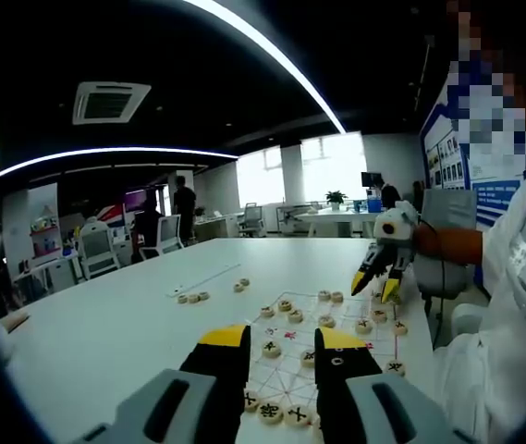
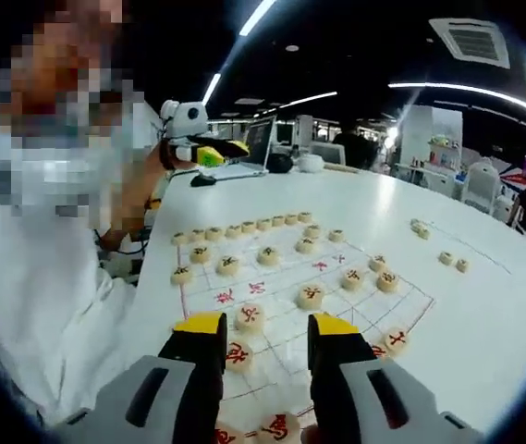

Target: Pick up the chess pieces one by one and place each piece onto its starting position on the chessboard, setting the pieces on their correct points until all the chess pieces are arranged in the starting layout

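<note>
Round wooden chess pieces (image 2: pixel 311 296) lie on the white paper chessboard (image 2: pixel 281 268) on the white surface (image 1: pixel 105 324). Left claw (image 1: pixel 283 344) and right claw (image 2: pixel 267 326) hover open, empty.

The chessboard (image 2: pixel 410 310) is a thin white sheet with red grid lines, lying flat on the white table. Round pale wooden chess pieces (image 2: pixel 311 296) with red or dark characters lie flat on it: a full row (image 2: pixel 244 227) runs along the far edge in the right gripper view, others sit scattered across the grid. A few more pieces (image 1: pixel 192 297) lie off the board on the tabletop, in small clusters.
</note>
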